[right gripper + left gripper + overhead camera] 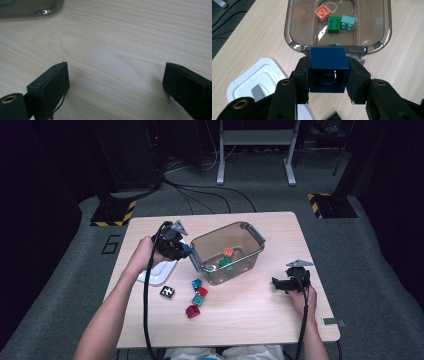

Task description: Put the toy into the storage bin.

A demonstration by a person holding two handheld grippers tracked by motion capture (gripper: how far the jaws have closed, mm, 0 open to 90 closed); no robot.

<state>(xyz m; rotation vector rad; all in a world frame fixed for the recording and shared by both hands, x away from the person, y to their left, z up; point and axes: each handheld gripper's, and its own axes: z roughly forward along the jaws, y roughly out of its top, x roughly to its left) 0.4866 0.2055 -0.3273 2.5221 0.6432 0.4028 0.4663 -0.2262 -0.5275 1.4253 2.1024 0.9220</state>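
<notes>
My left gripper [183,249] is shut on a dark blue brick [329,65], hollow underside toward the camera, held just outside the near rim of a clear smoky bin [294,42]. Inside the bin lie an orange brick [322,12], a green brick [334,24] and a mint brick [348,23]. In the high view the bin [250,232] stands mid-table, tilted. My right gripper [279,284] rests low at the right of the table, open, with bare wood between its pads [51,82].
A white lid [159,272] lies left of the bin, under my left hand. In front of the bin sit a blue brick [196,284], a red one [202,291], a teal one [198,300], a dark red one [192,311] and a black-and-white cube [167,292].
</notes>
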